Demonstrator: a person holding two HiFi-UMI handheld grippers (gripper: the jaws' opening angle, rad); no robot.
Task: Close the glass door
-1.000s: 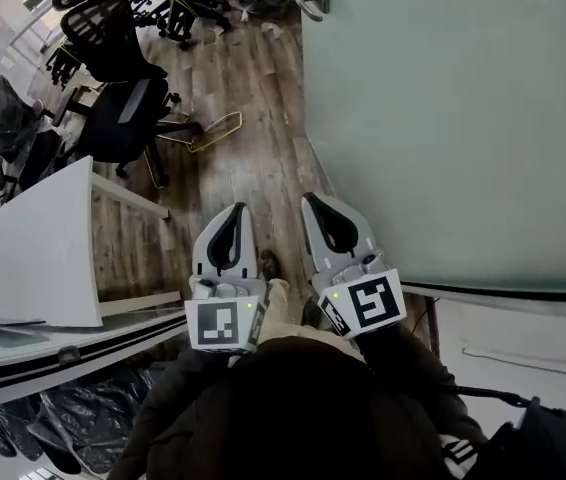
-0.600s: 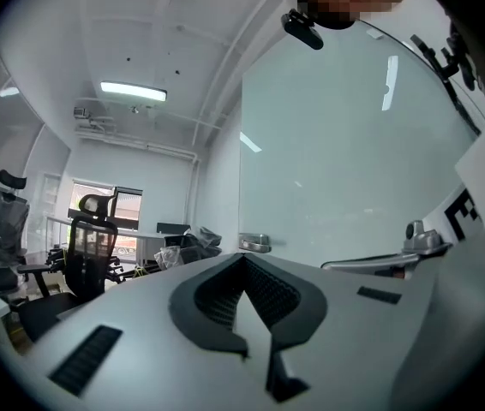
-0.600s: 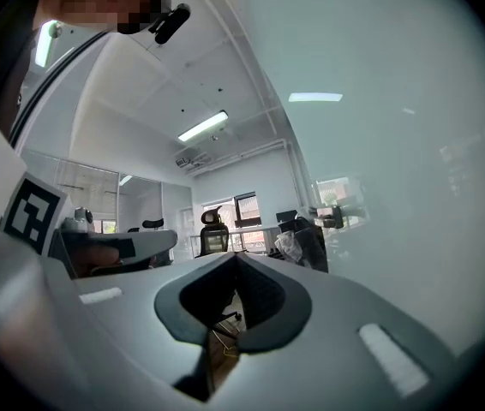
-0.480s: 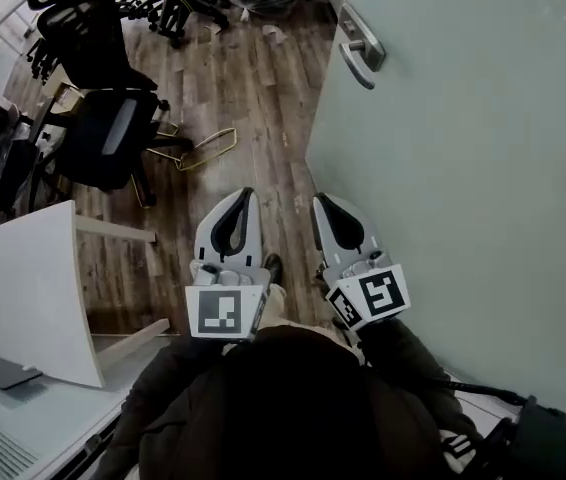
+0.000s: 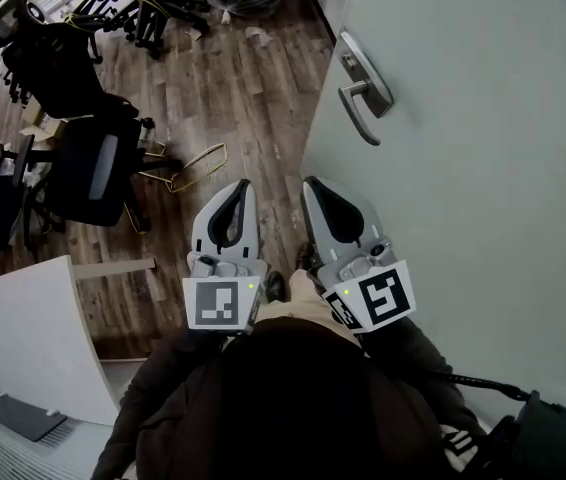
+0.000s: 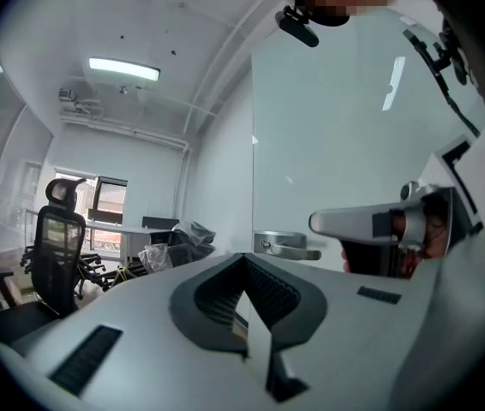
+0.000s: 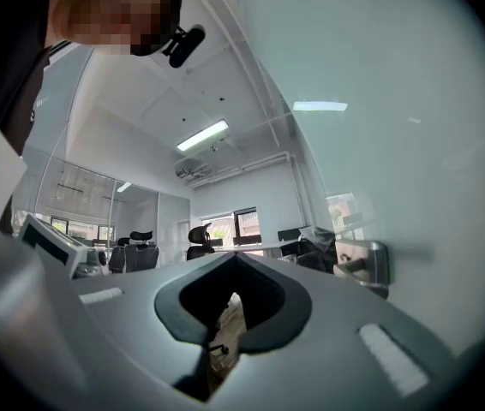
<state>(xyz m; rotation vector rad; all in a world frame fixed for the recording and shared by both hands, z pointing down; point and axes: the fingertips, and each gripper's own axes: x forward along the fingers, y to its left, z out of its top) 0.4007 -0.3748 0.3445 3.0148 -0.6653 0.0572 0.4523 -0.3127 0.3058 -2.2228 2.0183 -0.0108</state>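
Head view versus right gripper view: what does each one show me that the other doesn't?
Only the head view shows the wood floor, a yellow wire frame lying on it, and a white desk at lower left. Only the right gripper view shows the ceiling light and the far windows. Both show the glass door, its handle, black chairs, and the right gripper with its fingers shut on nothing, short of the handle.
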